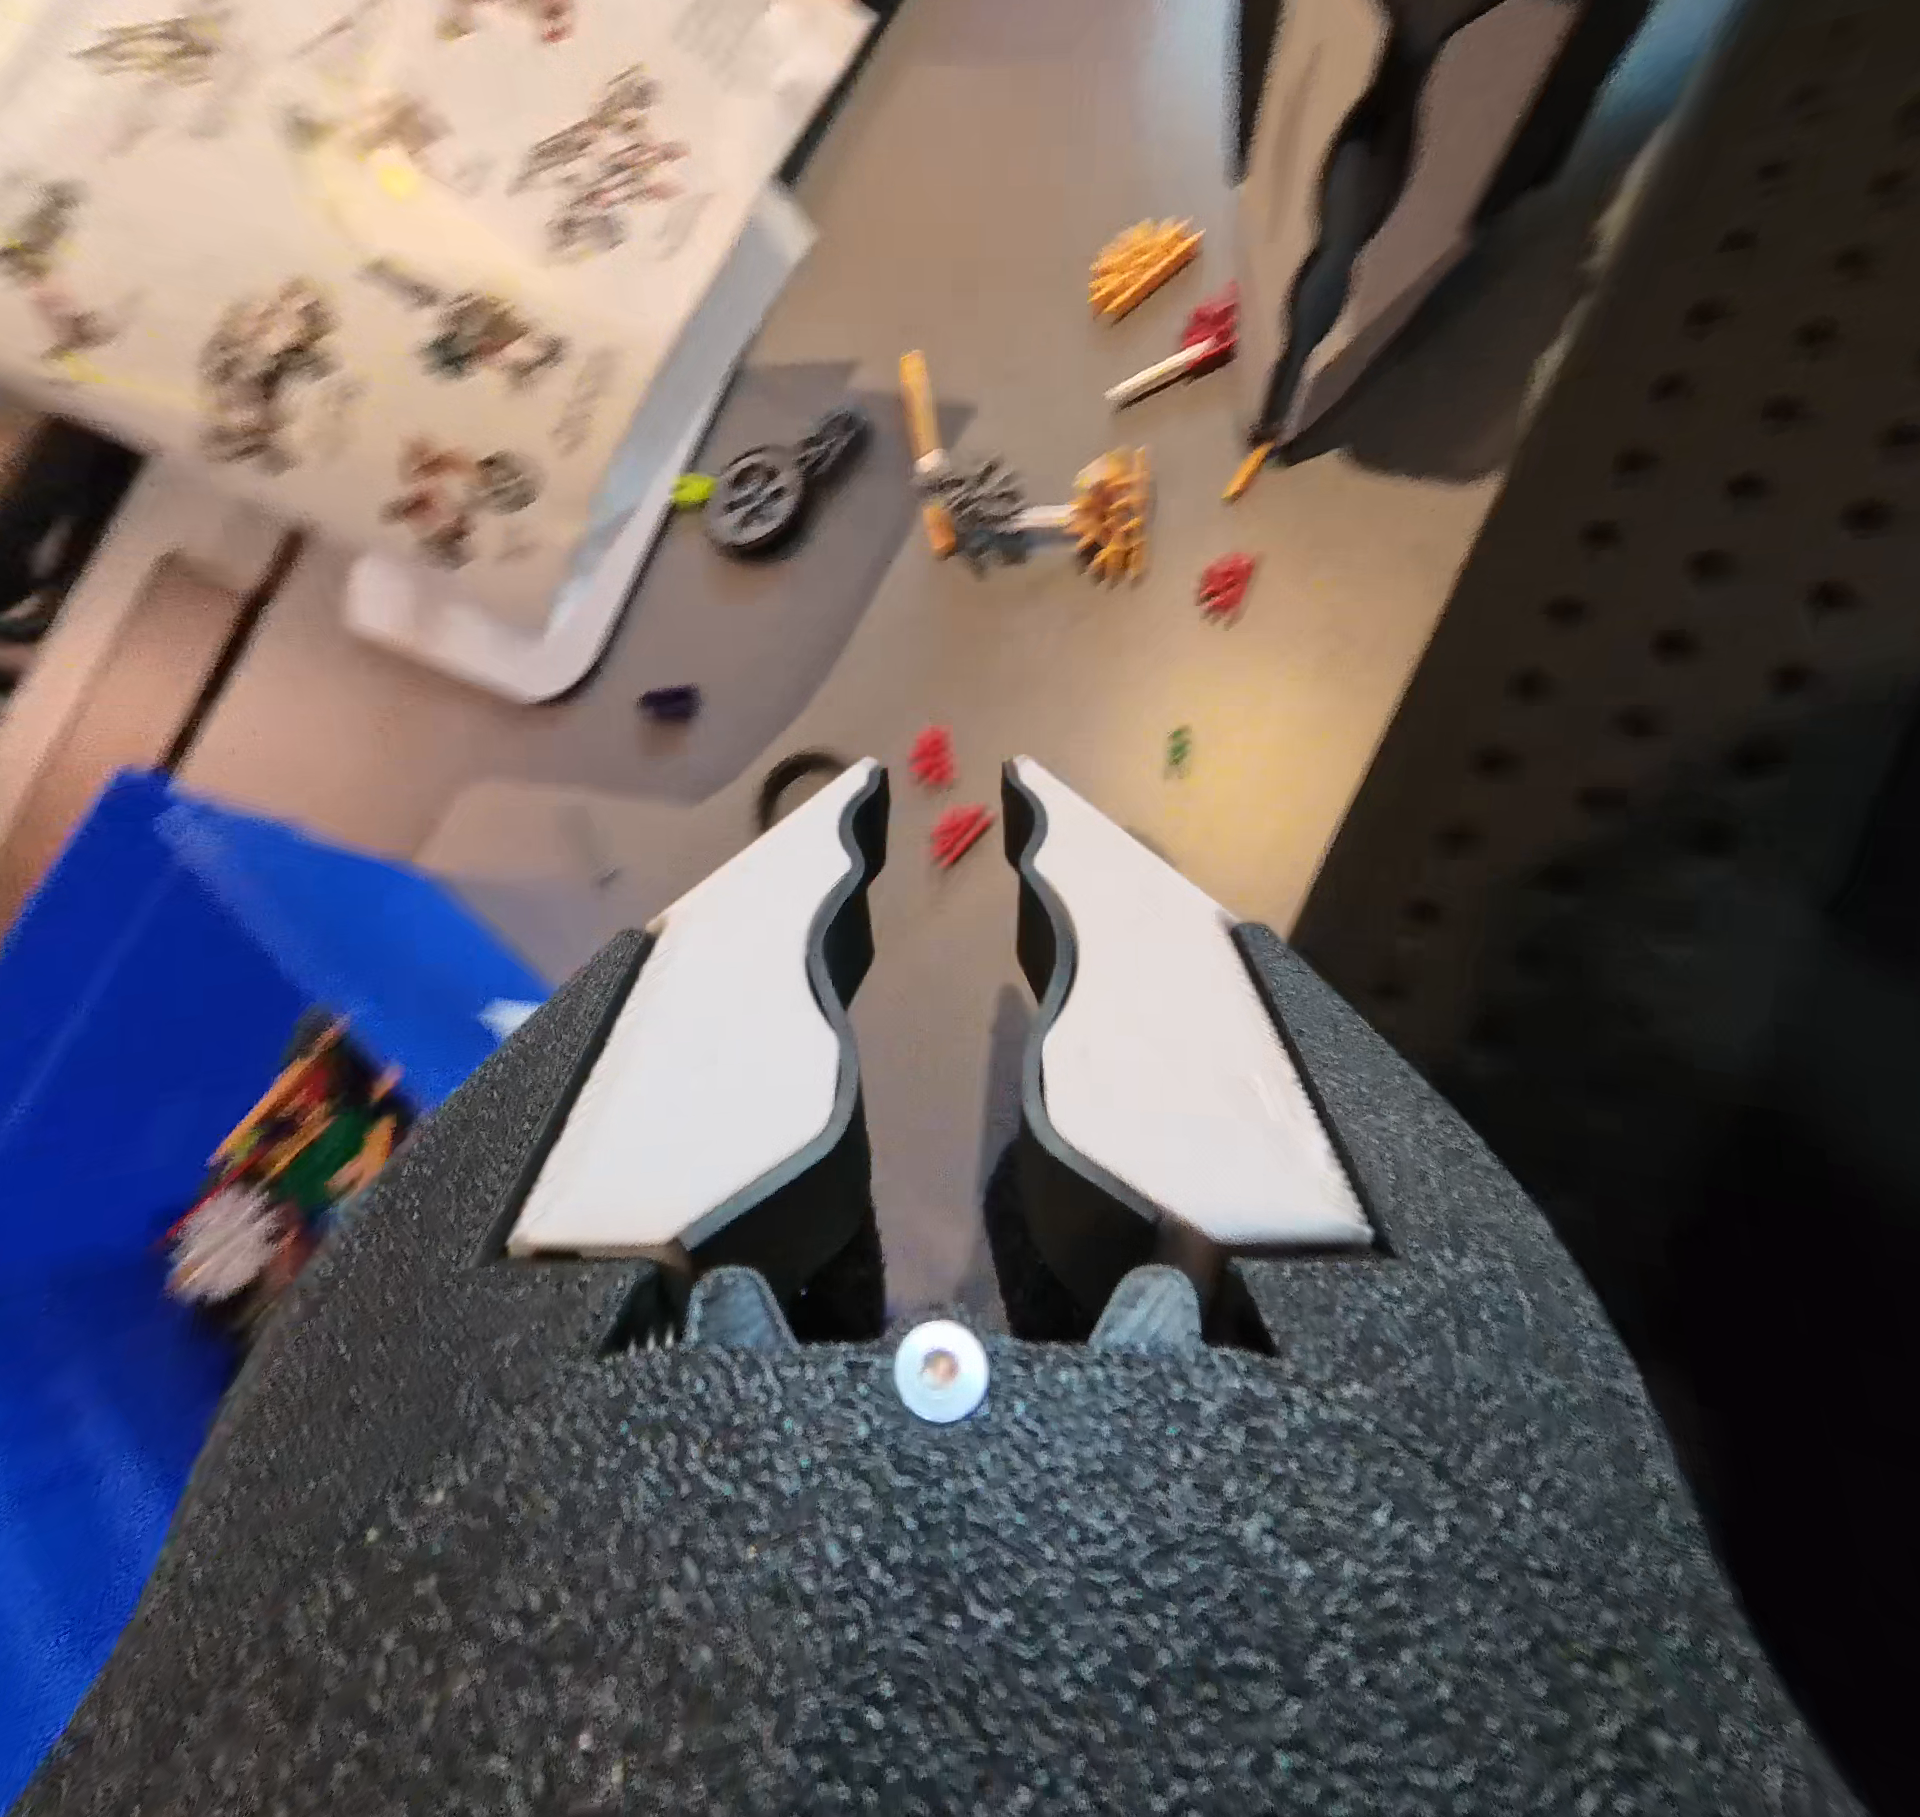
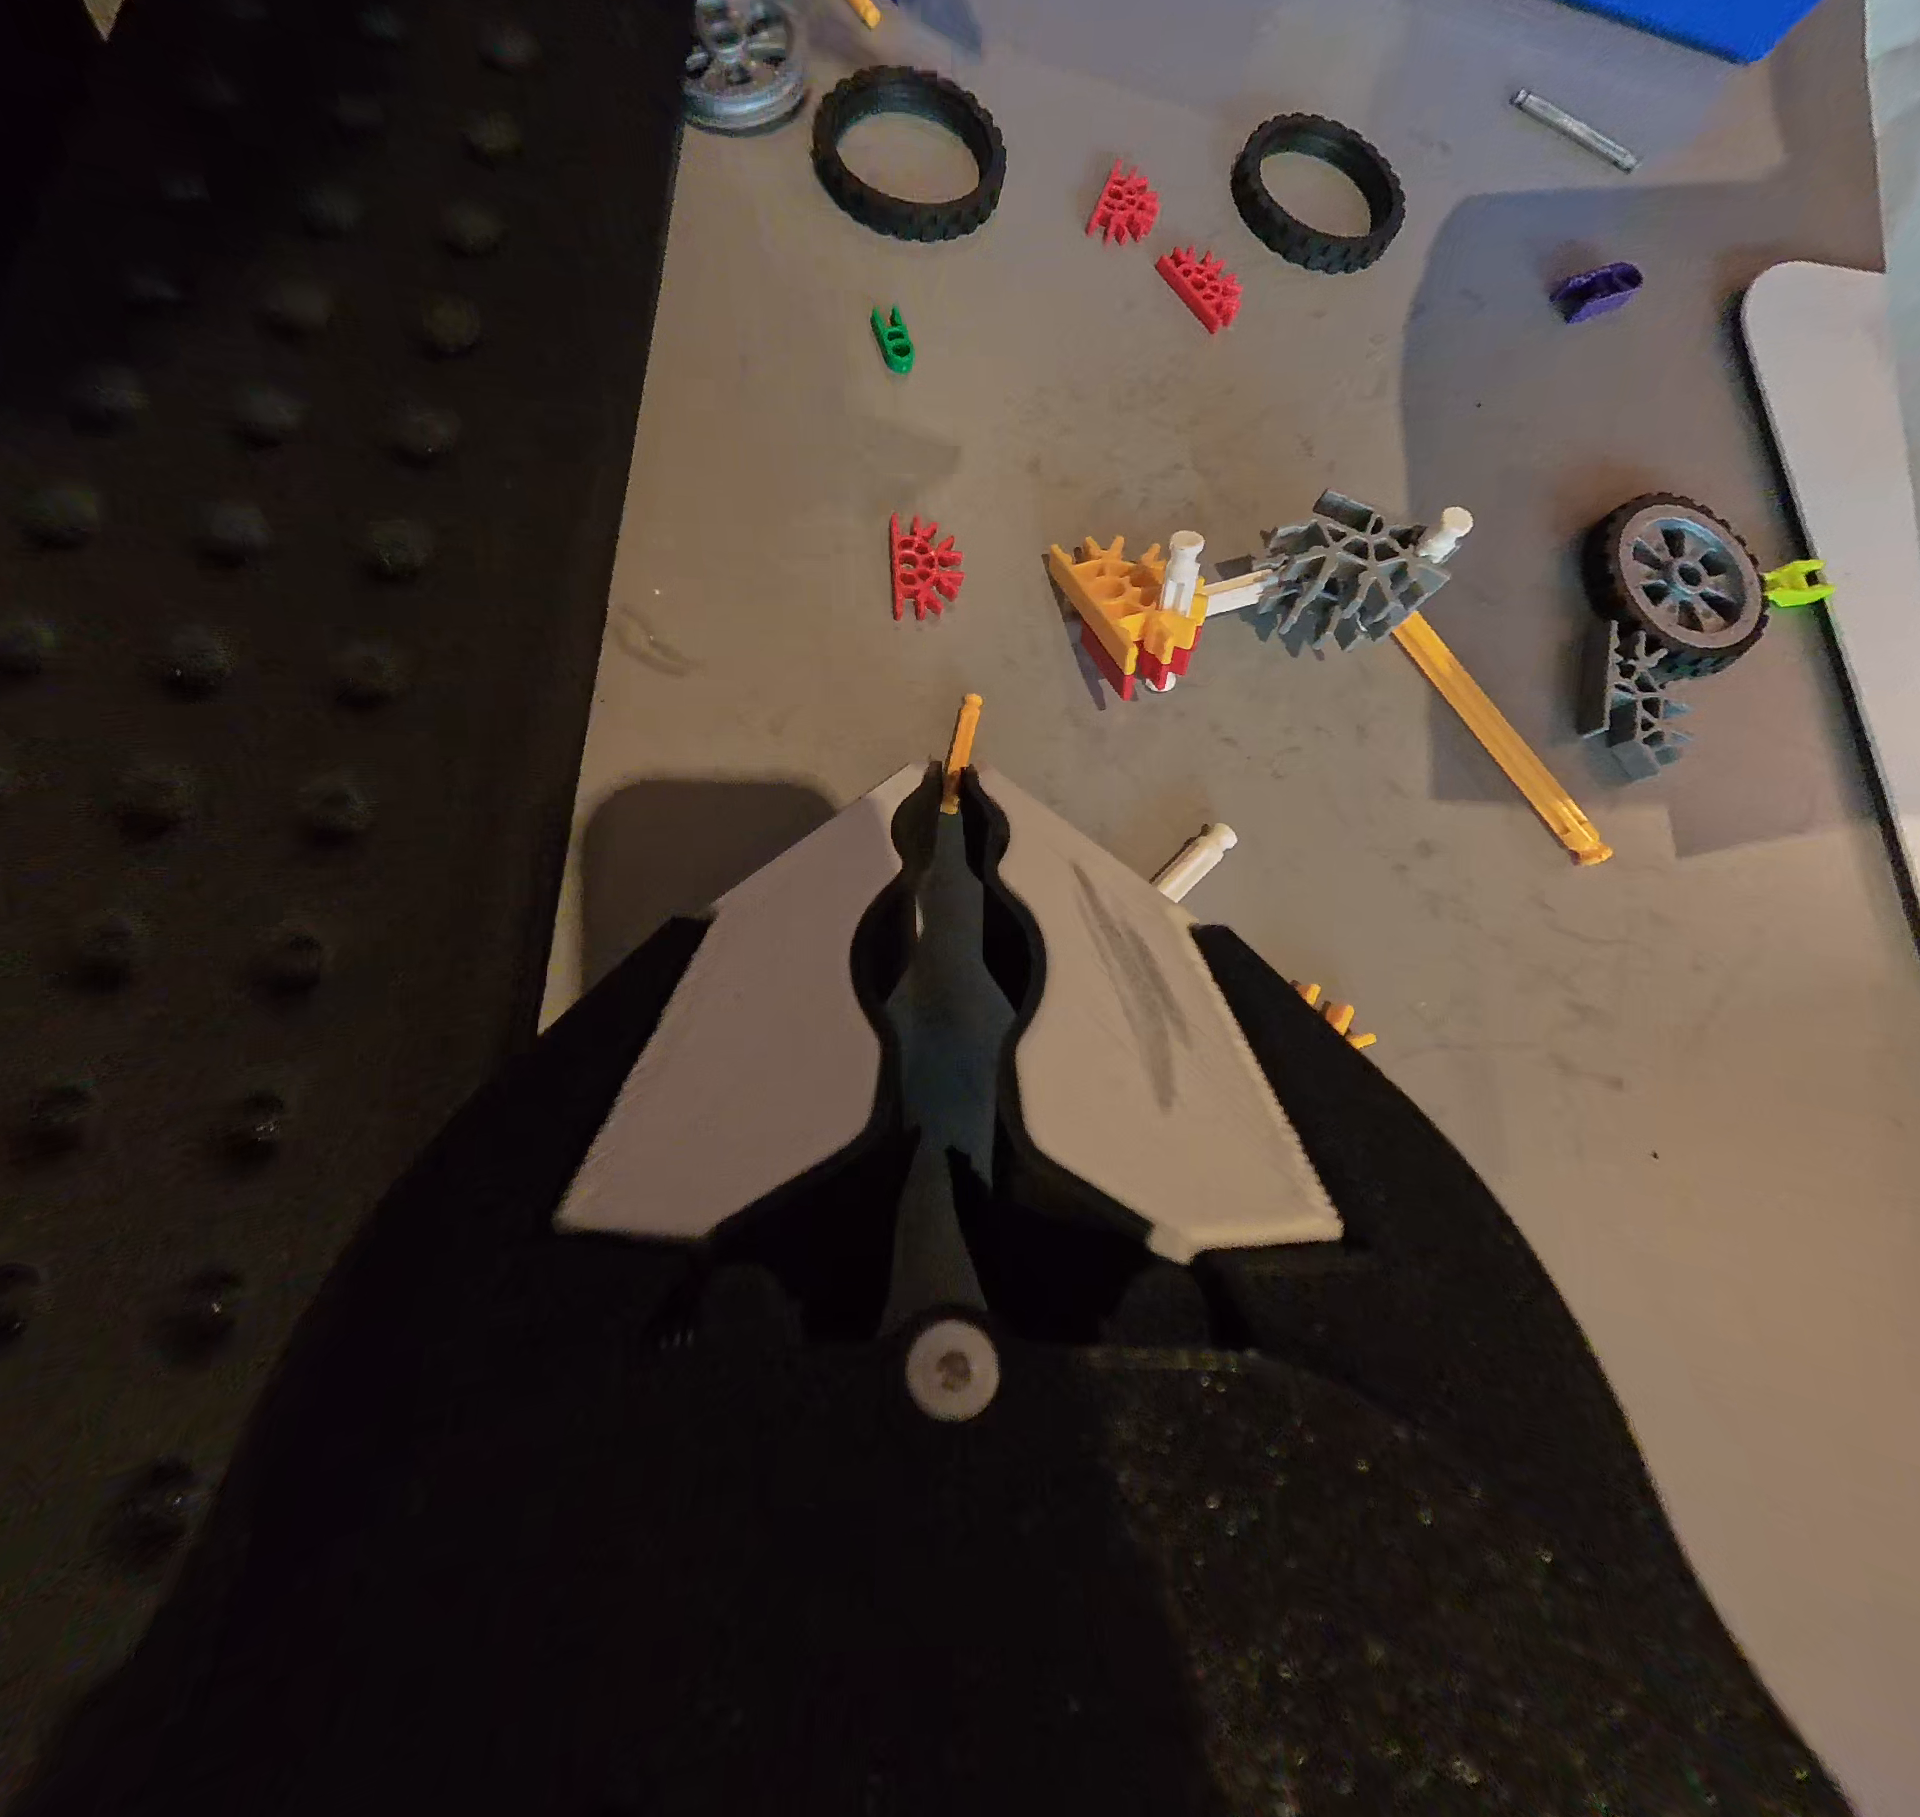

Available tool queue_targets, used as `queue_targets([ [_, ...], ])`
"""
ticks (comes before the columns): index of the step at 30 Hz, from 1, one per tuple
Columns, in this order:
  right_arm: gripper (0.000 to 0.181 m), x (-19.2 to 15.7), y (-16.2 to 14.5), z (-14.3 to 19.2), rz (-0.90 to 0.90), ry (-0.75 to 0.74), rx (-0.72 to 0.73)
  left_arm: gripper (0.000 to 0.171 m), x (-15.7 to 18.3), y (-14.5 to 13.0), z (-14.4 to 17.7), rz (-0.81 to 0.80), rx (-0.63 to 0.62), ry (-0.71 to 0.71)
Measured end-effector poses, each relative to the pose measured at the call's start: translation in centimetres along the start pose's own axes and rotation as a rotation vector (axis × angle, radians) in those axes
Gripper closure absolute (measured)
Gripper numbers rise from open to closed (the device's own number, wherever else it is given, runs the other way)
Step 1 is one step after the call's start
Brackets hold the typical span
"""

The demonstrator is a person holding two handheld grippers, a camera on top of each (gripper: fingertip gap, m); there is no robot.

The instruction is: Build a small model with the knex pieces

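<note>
My right gripper [image 2: 948, 780] is shut on a short orange rod [image 2: 964, 733] that sticks out past its tips, above the grey table [image 2: 1039, 437]. Ahead of it lies a small assembly of yellow and red connectors [image 2: 1127, 609] joined by a white rod to a grey connector [image 2: 1340, 578] with a long orange rod [image 2: 1496, 744]. My left gripper [image 1: 943, 780] is open and empty, hovering over two red connectors [image 1: 951, 811]. The right gripper shows far off in the left wrist view [image 1: 1262, 453], holding the orange rod. The left view is blurred.
Two black tyres [image 2: 907, 154] [image 2: 1317, 193], a silver hub [image 2: 743, 53], a wheel on a grey connector [image 2: 1678, 588], red connectors [image 2: 925, 567], a green clip [image 2: 894, 342] and a purple piece [image 2: 1595, 290] lie scattered. A blue bin [image 1: 156, 1040] of parts, an instruction sheet [image 1: 343, 178] and a black pegged mat [image 2: 291, 417] border the table. Across from one pair of fingers to the other is roughly 20 cm. My left tips are about 15 cm from the grey connector [image 2: 1340, 578], my right tips only 8 cm. Look for it in the left wrist view [image 1: 998, 477] too.
</note>
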State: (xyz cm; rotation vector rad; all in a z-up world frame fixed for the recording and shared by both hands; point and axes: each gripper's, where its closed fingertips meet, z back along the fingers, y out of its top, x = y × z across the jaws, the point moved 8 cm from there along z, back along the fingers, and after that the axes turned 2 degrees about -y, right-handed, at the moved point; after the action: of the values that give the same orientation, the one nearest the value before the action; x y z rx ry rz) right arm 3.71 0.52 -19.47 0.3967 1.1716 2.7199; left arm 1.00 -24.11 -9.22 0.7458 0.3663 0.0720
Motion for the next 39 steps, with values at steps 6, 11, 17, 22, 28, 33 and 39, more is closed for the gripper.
queue_targets([
  [6, 0.179, 0.1, -0.1, 0.0, -0.022, 0.006, 0.001, 0.153, -6.5, -5.1, 6.9, 0.081, -0.131, 0.217],
  [11, 0.179, 0.3, -0.2, -0.1, -0.044, 0.007, -0.01, 0.155, -9.3, -9.5, 9.4, 0.127, -0.277, 0.254],
  [17, 0.179, 0.5, -0.2, -0.1, -0.084, 0.023, -0.017, 0.155, -10.8, -13.4, 9.6, 0.107, -0.398, 0.134],
  [22, 0.178, 0.7, -0.3, -0.1, -0.114, 0.043, -0.018, 0.154, -12.6, -15.9, 10.1, 0.115, -0.431, 0.109],
  [28, 0.178, 0.9, -0.3, -0.1, -0.149, 0.07, -0.018, 0.153, -13.9, -16.8, 9.8, 0.065, -0.429, 0.026],
  [33, 0.178, 1.1, -0.3, -0.2, -0.172, 0.087, -0.019, 0.154, -14.0, -16.4, 7.7, -0.022, -0.461, -0.101],
  [39, 0.178, 1.4, -0.4, -0.2, -0.202, 0.099, -0.019, 0.151, -14.1, -16.3, 5.5, -0.08, -0.529, -0.169],
])
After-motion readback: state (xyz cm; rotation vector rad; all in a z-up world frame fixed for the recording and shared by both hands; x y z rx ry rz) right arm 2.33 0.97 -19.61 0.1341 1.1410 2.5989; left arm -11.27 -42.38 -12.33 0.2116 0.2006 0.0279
